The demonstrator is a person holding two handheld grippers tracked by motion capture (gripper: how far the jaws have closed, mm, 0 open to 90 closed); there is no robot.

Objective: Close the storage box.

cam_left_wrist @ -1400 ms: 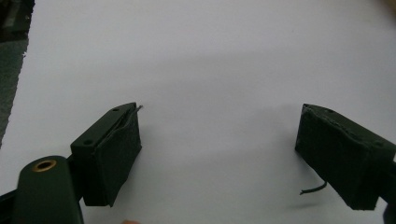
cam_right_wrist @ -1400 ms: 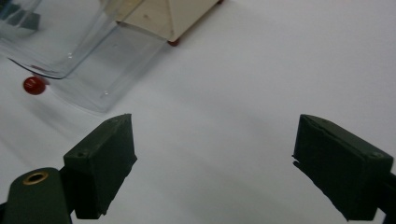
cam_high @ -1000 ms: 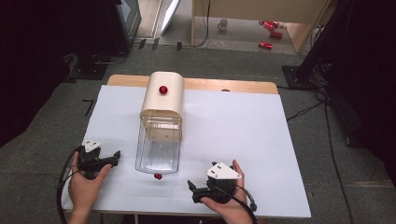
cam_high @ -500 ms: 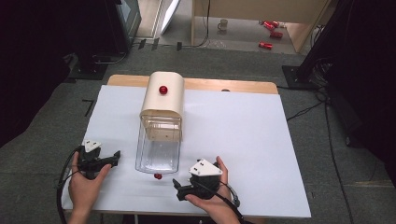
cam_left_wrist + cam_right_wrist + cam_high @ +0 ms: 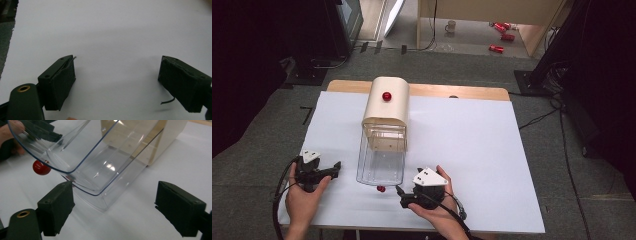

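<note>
Clear plastic: my drawer (image 5: 381,162) is see-through, rounded at its front, pulled out toward six o'clock from the cream box (image 5: 385,107).
Knob: small red ball (image 5: 381,189) on the drawer's front.
My right gripper (image 5: 400,196): jaws have just been closing, parted around the drawer's near corner, not pressing.
My left gripper (image 5: 337,167): jaws wide apart at nine o'clock of the drawer.

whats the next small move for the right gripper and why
Probably ease the right gripper toward the red knob on the clear drawer. Its jaws, just narrowed, still stand apart with nothing between them, and the knob sits off to their left in the right gripper view.
</note>
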